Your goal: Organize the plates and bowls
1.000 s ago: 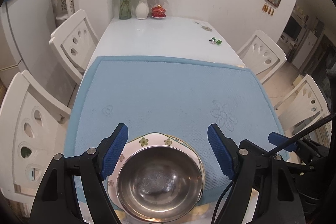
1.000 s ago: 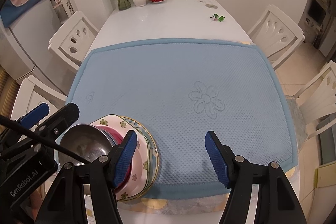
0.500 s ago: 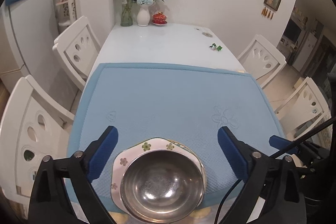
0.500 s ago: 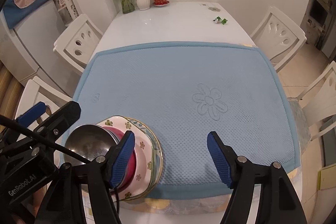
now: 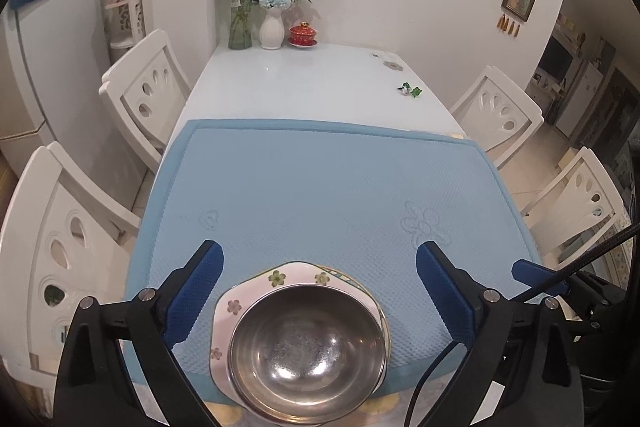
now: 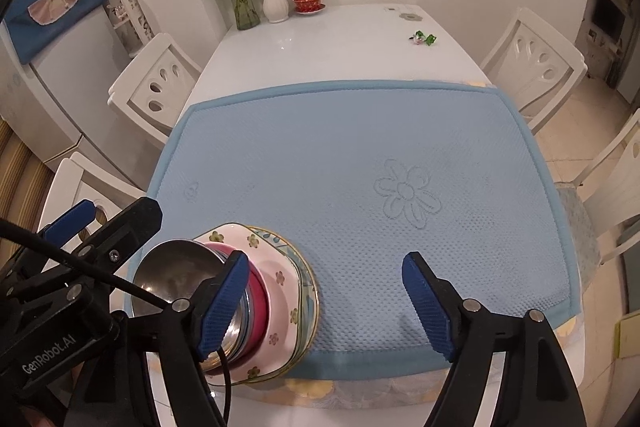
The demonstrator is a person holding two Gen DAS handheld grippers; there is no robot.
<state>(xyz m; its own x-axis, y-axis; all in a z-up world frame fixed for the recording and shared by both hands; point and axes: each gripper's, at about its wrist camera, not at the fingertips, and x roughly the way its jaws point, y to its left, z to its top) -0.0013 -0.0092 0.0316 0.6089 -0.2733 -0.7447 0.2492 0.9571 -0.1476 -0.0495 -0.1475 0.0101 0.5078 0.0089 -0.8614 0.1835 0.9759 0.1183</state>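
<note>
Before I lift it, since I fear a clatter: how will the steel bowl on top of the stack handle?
The steel bowl looks thin-walled, so probably light and rigid. Its polished, rounded sides may slip between pads. Nested loosely in the red bowl, it likely lifts free alone.

home dining room: table (image 5: 304,83), chairs (image 5: 148,95), vases (image 5: 271,27).
</note>
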